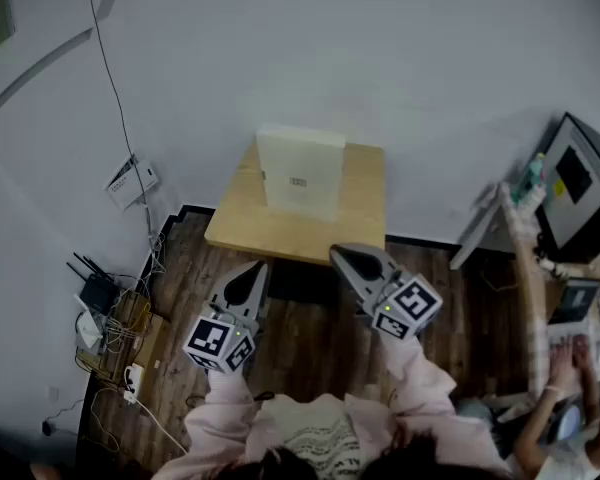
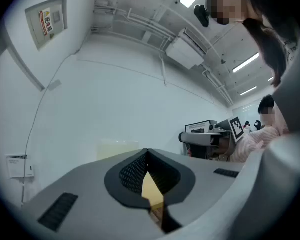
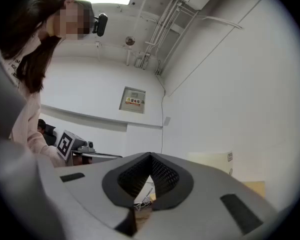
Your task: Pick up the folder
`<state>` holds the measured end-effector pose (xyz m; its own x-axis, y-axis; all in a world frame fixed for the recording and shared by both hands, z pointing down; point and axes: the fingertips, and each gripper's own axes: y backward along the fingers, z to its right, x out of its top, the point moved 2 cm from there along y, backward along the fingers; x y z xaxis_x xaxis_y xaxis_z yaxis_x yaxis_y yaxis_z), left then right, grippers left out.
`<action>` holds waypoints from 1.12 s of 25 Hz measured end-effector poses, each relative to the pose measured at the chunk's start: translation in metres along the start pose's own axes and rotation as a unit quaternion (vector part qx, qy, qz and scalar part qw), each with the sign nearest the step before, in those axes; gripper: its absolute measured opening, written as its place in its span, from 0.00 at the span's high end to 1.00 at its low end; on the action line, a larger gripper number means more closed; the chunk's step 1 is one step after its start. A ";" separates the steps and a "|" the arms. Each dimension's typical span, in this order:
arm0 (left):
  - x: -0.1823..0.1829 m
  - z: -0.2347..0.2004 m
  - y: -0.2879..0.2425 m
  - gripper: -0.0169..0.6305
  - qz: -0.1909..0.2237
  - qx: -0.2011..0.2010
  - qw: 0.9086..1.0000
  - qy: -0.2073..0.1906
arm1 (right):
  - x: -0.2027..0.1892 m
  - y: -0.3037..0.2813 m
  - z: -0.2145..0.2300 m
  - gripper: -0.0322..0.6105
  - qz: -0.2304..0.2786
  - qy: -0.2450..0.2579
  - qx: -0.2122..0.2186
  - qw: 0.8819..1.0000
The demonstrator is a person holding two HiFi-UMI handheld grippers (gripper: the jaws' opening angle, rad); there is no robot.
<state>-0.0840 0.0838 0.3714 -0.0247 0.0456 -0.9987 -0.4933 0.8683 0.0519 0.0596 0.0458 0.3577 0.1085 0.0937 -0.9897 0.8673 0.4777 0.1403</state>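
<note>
- The left gripper [image 2: 147, 153] has its two grey jaws pressed together at the tips, and nothing is between them
- The right gripper [image 3: 150, 156] is closed in the same way and also holds nothing
- In the head view both grippers hang over the dark wooden floor [image 1: 310, 343], just before the near edge of the small light wooden table [image 1: 280, 230], and they point toward it without touching it
- The pale cream, box-shaped cardboard folder [image 1: 300, 173] stands upright on the back part of this table, close to the white wall [image 1: 380, 58]
- I judge the folder as stiff and probably light, with smooth faces that can slip; because it stands on a narrow base, a push from one side may tip it over
- A good place to take hold seems to be the two upright side edges, one gripper on each, or the top edge; the jaws must open before this
- Only the head view shows the whole folder, its small label [image 1: 298, 181] and the distance to both grippers
- The left gripper view shows the folder only as a faint pale block [image 2: 117, 149] above the jaws
- The right gripper view shows the folder's upper corner with a small label [image 3: 230, 157] and a piece of the table top [image 3: 254, 186], which the left one does not show
</note>
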 end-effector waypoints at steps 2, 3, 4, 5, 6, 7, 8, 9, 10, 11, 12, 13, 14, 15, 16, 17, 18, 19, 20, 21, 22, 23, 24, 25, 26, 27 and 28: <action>0.001 0.001 0.000 0.98 0.001 0.001 1.000 -0.003 | 0.001 0.000 0.000 0.95 0.000 0.008 0.000 1.000; 0.001 0.002 0.000 0.98 0.001 0.002 1.000 -0.004 | 0.001 0.001 0.000 0.95 0.000 0.009 0.000 1.000; 0.001 0.003 0.000 0.98 0.001 0.002 1.000 -0.005 | 0.002 0.002 0.000 0.95 0.001 0.010 0.001 1.000; 0.001 0.004 0.000 0.98 0.002 0.002 1.000 -0.005 | 0.002 0.003 0.000 0.95 0.001 0.009 0.001 1.000; 0.002 0.005 -0.001 0.98 0.002 0.002 1.000 -0.005 | 0.002 0.004 -0.001 0.95 0.000 0.009 0.002 1.000; 0.002 0.006 -0.001 0.98 0.003 0.003 1.000 -0.005 | 0.002 0.005 0.000 0.95 -0.001 0.009 0.003 1.000; 0.002 0.007 -0.001 0.98 0.004 0.003 1.000 -0.005 | 0.001 0.006 0.000 0.95 -0.001 0.010 0.003 1.000; 0.002 0.008 -0.002 0.98 0.004 0.003 1.000 -0.004 | 0.001 0.007 0.001 0.95 0.000 0.008 0.003 1.000; 0.002 0.008 -0.002 0.98 0.004 0.004 1.000 -0.003 | 0.000 0.008 0.002 0.95 0.000 0.005 0.003 1.000; 0.002 0.009 -0.003 0.98 0.004 0.004 1.000 -0.003 | 0.000 0.009 0.002 0.95 -0.002 0.003 0.003 1.000; 0.002 0.010 -0.003 0.98 0.003 0.005 1.000 -0.002 | -0.001 0.010 0.003 0.95 -0.003 0.001 0.003 1.000; 0.001 0.011 -0.003 0.98 0.001 0.005 1.000 -0.002 | -0.002 0.011 0.004 0.95 -0.003 0.000 0.004 1.000; 0.001 0.011 -0.004 0.98 0.001 0.006 1.000 -0.001 | -0.002 0.012 0.004 0.95 -0.004 -0.001 0.005 1.000; 0.001 0.012 -0.004 0.98 0.001 0.007 1.000 -0.001 | -0.003 0.013 0.005 0.95 -0.005 -0.002 0.006 1.000; 0.000 0.012 -0.004 0.98 0.000 0.009 1.000 -0.001 | -0.003 0.013 0.005 0.95 -0.006 -0.002 0.007 1.000; 0.000 0.013 -0.003 0.98 0.000 0.011 1.000 -0.002 | -0.004 0.014 0.005 0.95 -0.006 -0.002 0.009 1.000; 0.000 0.014 -0.003 0.98 0.000 0.014 1.000 -0.002 | -0.004 0.015 0.005 0.95 -0.007 -0.002 0.011 1.000; 0.000 0.014 -0.003 0.98 0.000 0.016 1.000 -0.002 | -0.005 0.017 0.005 0.95 -0.008 -0.002 0.013 1.000; 0.000 0.015 -0.003 0.98 0.001 0.017 1.000 -0.001 | -0.005 0.018 0.006 0.95 -0.007 -0.003 0.015 1.000; 0.000 0.016 -0.004 0.98 0.001 0.018 1.000 0.000 | -0.004 0.020 0.007 0.95 -0.006 -0.005 0.016 1.000; 0.000 0.017 -0.004 0.98 0.000 0.020 1.000 0.001 | -0.003 0.022 0.008 0.95 -0.006 -0.007 0.016 1.000; 0.000 0.019 -0.005 0.98 -0.001 0.023 1.000 0.002 | -0.002 0.023 0.010 0.95 -0.005 -0.008 0.016 1.000; 0.000 0.019 -0.004 0.98 -0.003 0.026 1.000 0.002 | -0.002 0.025 0.011 0.95 -0.006 -0.009 0.016 1.000; 0.000 0.020 -0.004 0.98 -0.005 0.028 1.000 0.002 | -0.002 0.025 0.012 0.95 -0.006 -0.009 0.017 1.000; 0.000 0.021 -0.003 0.98 -0.005 0.031 0.999 0.002 | -0.002 0.026 0.013 0.95 -0.006 -0.010 0.019 1.000; 0.000 0.022 -0.002 0.98 -0.005 0.034 0.999 0.004 | -0.002 0.026 0.014 0.95 -0.005 -0.012 0.020 1.000; 0.000 0.024 -0.001 0.98 -0.005 0.037 0.999 0.006 | -0.003 0.027 0.015 0.95 -0.004 -0.014 0.021 1.000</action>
<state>-0.0625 0.0952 0.3717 -0.0313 0.0310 -0.9990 -0.4276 0.9030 0.0414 0.0905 0.0452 0.3636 0.1143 0.0643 -0.9914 0.8880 0.4409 0.1310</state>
